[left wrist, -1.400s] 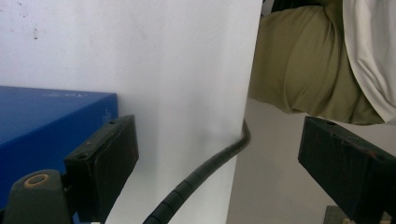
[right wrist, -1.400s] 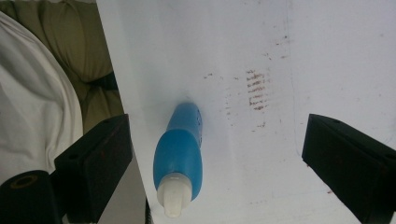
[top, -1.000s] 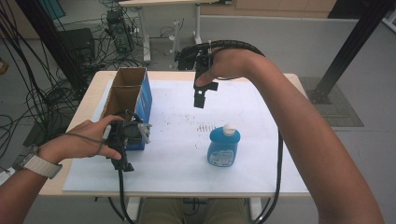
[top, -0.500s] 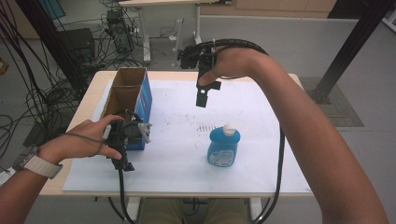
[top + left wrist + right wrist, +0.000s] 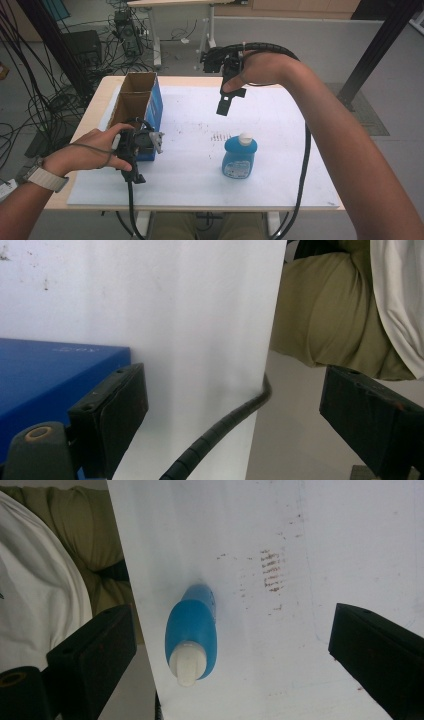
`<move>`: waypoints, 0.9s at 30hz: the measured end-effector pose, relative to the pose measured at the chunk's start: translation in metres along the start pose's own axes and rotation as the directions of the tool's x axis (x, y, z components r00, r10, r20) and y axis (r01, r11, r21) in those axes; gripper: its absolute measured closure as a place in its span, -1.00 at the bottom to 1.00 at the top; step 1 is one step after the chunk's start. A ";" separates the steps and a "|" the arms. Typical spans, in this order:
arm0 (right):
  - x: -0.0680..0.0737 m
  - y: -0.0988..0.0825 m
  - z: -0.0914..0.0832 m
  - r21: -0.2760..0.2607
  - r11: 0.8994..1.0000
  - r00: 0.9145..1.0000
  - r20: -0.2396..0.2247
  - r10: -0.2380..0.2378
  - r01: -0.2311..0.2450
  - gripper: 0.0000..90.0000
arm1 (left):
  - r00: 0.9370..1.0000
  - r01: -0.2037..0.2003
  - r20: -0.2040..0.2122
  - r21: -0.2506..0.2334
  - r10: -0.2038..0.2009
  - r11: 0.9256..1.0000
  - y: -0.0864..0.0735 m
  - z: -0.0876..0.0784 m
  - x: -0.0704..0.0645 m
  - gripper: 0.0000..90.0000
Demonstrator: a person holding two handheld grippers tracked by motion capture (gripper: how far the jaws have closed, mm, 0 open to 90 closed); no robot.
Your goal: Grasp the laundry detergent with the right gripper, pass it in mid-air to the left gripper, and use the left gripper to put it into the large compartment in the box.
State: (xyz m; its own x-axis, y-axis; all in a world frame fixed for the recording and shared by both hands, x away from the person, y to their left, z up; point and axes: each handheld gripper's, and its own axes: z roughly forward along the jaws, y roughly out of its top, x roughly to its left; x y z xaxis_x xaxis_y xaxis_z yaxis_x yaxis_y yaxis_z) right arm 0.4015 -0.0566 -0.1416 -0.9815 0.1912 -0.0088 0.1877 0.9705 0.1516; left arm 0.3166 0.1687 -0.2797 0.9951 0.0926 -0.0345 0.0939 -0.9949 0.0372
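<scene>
One blue bottle point(image 5: 239, 158) with a white cap stands upright on the white bench point(image 5: 280, 120), long axis vertical, cap up, below and well apart from the right tongs point(image 5: 223, 106). Their jaws have just been opening, nothing between. Left tongs point(image 5: 134, 176) stand apart, empty, beside one blue cardboard box point(image 5: 150, 107).

no readable text, blue box point(image 5: 152, 112) print too faint

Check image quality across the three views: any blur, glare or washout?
High view: soft but readable, even light, blue bottle and cardboard box clear. Left gripper view: white sheet washed out, near jaws soft-edged. Right gripper view: bottle fairly sharp, faint shadow beside it, sheet bright without hard glare.
</scene>
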 end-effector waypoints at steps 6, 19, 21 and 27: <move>0.003 -0.008 -0.002 -0.009 1.000 1.000 0.001 0.003 -0.003 -0.89 | 1.000 -0.001 0.001 -0.005 0.001 1.000 0.002 0.000 -0.001 -0.73; 0.006 -0.030 0.001 -0.057 0.998 1.000 -0.011 0.012 -0.013 -0.90 | 1.000 -0.003 0.001 -0.015 0.003 1.000 0.003 0.002 -0.001 -0.73; 0.007 -0.034 0.003 -0.064 0.998 1.000 -0.013 0.008 -0.009 -0.90 | 1.000 0.001 0.001 -0.017 -0.001 1.000 0.003 0.002 -0.001 -0.73; 0.011 -0.047 0.007 -0.088 0.996 1.000 -0.028 0.003 -0.005 -0.89 | 1.000 -0.002 -0.004 -0.017 0.002 1.000 0.003 0.002 -0.002 -0.73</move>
State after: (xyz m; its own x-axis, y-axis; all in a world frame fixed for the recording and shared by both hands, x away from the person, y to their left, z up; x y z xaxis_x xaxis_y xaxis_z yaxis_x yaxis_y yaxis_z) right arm 0.3824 -0.0986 -0.1558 -0.9816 0.1900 0.0189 0.1890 0.9528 0.2377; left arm 0.3150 0.1650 -0.2816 0.9954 0.0910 -0.0307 0.0926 -0.9942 0.0545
